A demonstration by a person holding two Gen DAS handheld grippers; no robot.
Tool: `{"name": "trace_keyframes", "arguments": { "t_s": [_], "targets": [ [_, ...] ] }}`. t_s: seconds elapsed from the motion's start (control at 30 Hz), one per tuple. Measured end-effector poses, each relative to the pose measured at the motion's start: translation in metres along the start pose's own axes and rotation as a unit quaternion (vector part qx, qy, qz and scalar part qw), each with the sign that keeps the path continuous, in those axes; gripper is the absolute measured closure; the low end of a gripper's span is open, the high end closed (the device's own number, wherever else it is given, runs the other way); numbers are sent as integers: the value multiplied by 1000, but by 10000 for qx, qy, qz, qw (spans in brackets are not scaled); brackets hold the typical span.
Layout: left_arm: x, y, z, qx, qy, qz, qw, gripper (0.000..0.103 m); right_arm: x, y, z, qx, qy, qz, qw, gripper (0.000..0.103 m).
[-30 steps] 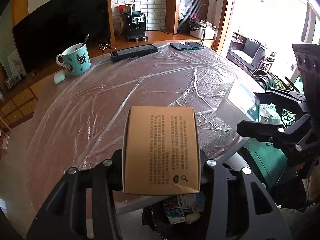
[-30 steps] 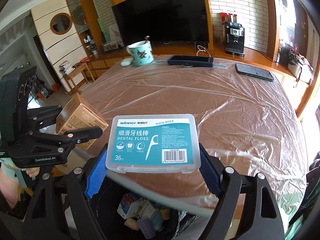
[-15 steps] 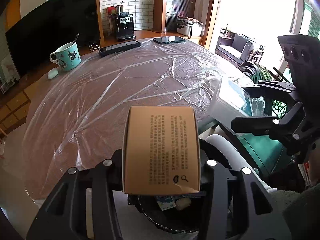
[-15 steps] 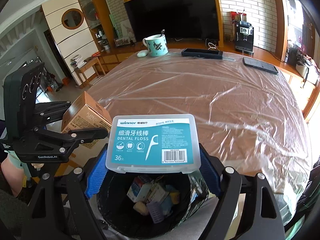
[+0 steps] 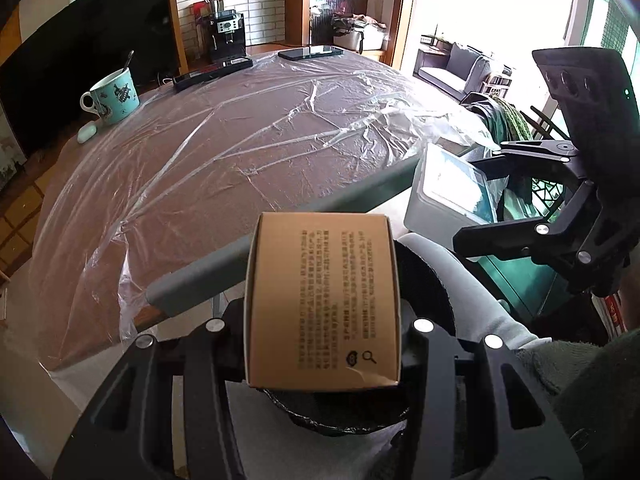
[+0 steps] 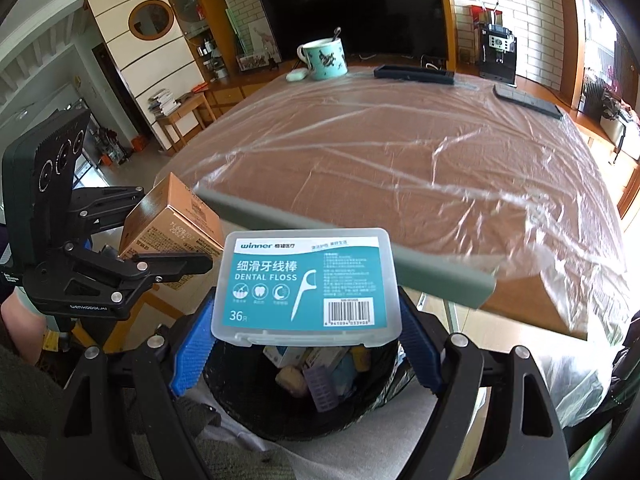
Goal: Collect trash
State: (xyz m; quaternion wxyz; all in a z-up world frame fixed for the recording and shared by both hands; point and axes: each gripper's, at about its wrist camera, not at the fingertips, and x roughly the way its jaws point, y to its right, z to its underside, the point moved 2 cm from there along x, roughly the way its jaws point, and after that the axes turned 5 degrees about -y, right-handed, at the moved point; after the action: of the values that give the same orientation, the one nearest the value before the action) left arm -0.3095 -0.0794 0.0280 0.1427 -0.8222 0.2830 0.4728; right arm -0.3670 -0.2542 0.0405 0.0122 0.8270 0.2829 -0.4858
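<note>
Gripping a brown cardboard box (image 5: 324, 300), the left gripper (image 5: 320, 332) hangs beside the right gripper (image 6: 306, 344), which is clamped on a clear dental floss box (image 6: 306, 282), both above the black-lined trash bin (image 6: 320, 408) just off the table's (image 6: 400, 168) near edge.

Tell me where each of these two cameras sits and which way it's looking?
Left wrist view: sits on the left gripper, looking forward and down along its fingers at the brown cardboard box it holds; the right gripper shows at right.
Right wrist view: sits on the right gripper, looking down past its dental floss box into the trash bin; the left gripper and a sleeve show at left.
Shared: the plastic-covered table, teal mug, both boxes, the bin.
</note>
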Motion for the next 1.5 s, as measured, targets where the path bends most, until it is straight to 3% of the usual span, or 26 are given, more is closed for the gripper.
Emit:
{"name": "trace_keyframes", "arguments": {
  "t_s": [1.03, 1.1, 1.2, 1.4, 1.5],
  "targets": [
    [96, 6, 43, -75, -1041, -110, 9945, 55, 89, 16, 49, 349, -906, 417, 9944, 22],
    [98, 7, 43, -49, -1025, -54, 9947, 49, 92, 18, 51, 395, -902, 372, 9944, 22],
    [98, 6, 43, -104, -1025, -43, 9947, 28, 92, 19, 49, 434, -859, 341, 9948, 18],
    [86, 0, 40, -269, -1034, 103, 9942, 26, 78, 21, 43, 571, -774, 259, 9950, 14],
    [51, 2, 26, -288, -712, 407, 9962, 26, 49, 11, 28, 359, -496, 179, 9980, 14]
  ]
}}
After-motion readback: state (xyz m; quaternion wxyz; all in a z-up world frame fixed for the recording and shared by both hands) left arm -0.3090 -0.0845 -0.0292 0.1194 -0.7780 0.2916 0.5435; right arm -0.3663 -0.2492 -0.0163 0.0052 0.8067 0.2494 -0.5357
